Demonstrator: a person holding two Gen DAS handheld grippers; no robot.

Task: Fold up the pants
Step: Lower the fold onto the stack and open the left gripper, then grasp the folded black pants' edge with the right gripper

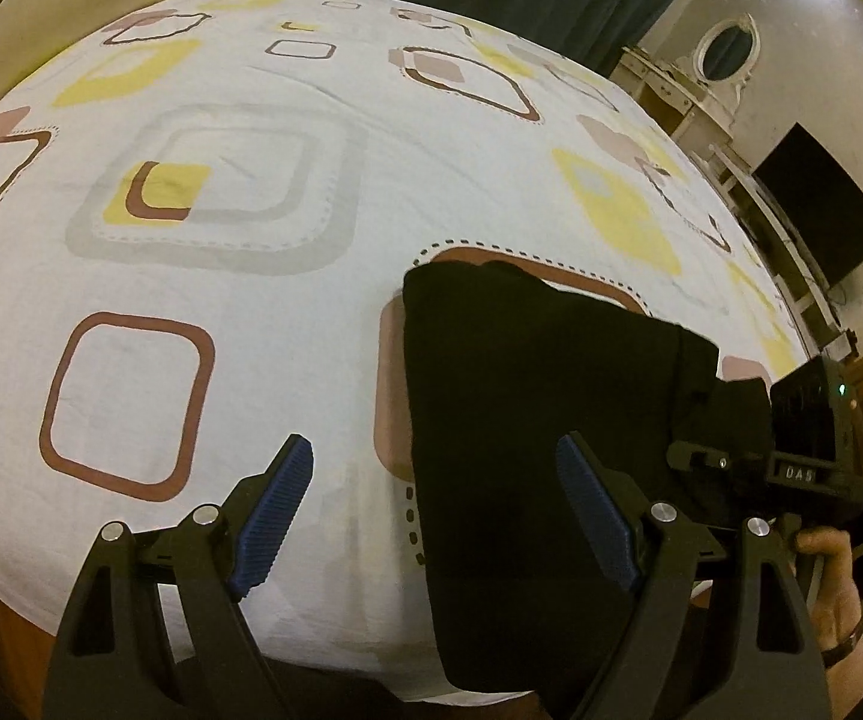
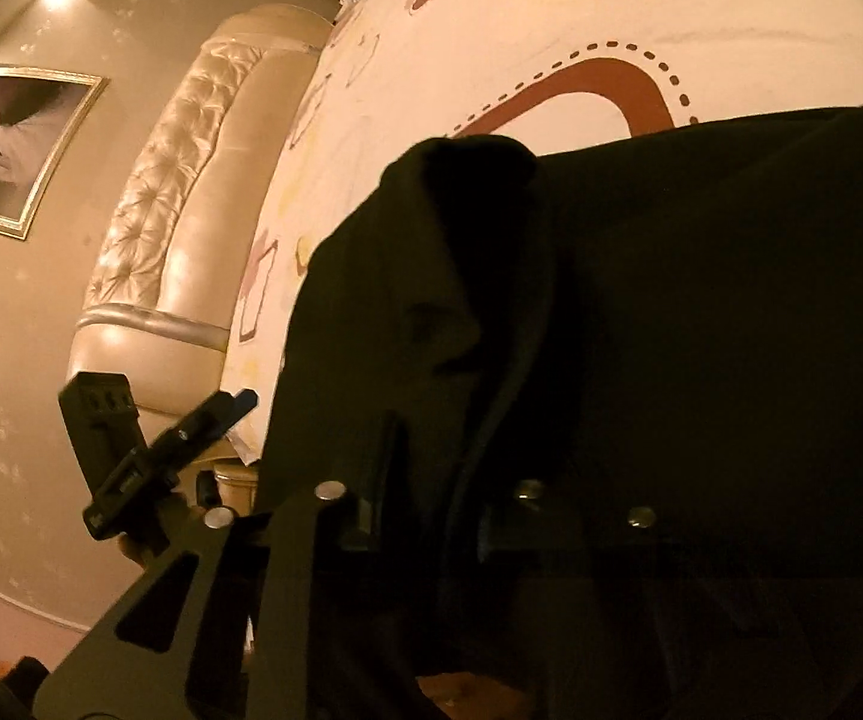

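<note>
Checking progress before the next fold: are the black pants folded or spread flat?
Folded: the pants form a compact block on the bedsheet, no legs spread out.

A wide bed covered by a white cotton sheet printed with rounded brown, yellow, grey and dusty-pink squares (image 1: pixel 263 276) carries everything. Directly on it lie the black fabric pants (image 1: pixel 527 396), folded into a long dark slab near the near edge, over a brown dashed-outline square; their near end hangs past the sheet's border. In the right wrist view the same sheet (image 2: pixel 551 12) shows beyond the pants (image 2: pixel 701 300), whose cloth bunches into raised folds on the left.
</note>
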